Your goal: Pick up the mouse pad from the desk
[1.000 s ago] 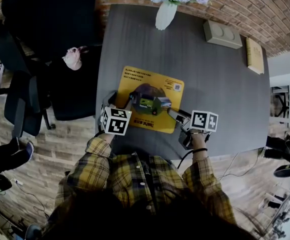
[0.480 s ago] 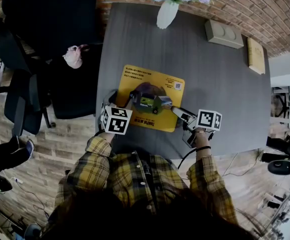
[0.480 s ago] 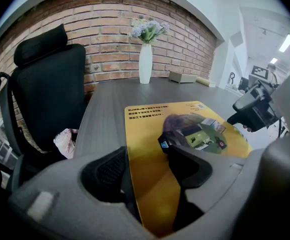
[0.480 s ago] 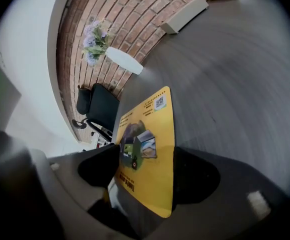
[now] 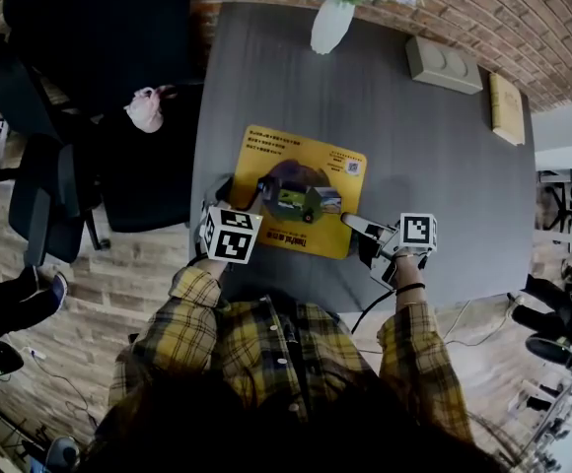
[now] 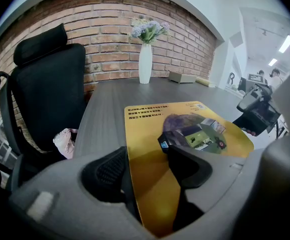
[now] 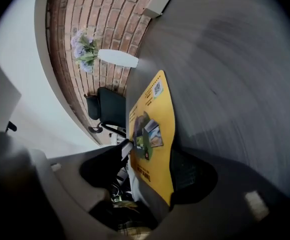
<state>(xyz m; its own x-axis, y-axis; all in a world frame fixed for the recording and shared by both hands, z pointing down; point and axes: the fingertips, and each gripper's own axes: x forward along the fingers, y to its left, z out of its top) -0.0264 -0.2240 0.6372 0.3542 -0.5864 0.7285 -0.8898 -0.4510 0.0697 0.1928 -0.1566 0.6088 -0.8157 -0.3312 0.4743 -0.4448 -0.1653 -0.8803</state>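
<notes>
Mouse pad [image 5: 266, 156], the yellow rectangular one with a picture printed in the middle, was lying on the dark grey bench [image 5: 434, 166], close to the near edge and right in front of the person in the plaid shirt.

Over on the far left was a black office chair [image 5: 99, 28] pulled up by the bench, with a small crumpled pink bundle [image 5: 145, 109] on its seat.

Next along, the left hand-held gripper [image 5: 242, 187] was on the pad's near-left corner. In the left gripper view the yellow sheet ran straight down between the two jaws and filled the gap. One jaw was up against the pad's left edge and the other sat on the printed face, so it looked pinched there.

On the other side, the right hand-held gripper [image 5: 350, 221] was rolled onto its side at the pad's right edge, near the front corner. Its jaws had just been closing and the pad's edge was between them, but they weren't on it yet. One jaw was tucked behind the sheet and the other stood clear of the printed face with a visible gap.

At the back of the bench stood a white vase of pale lilac flowers [image 5: 330, 23]. Further right were a flat grey box [image 5: 444, 64] and a tan book-shaped block [image 5: 507, 108].
</notes>
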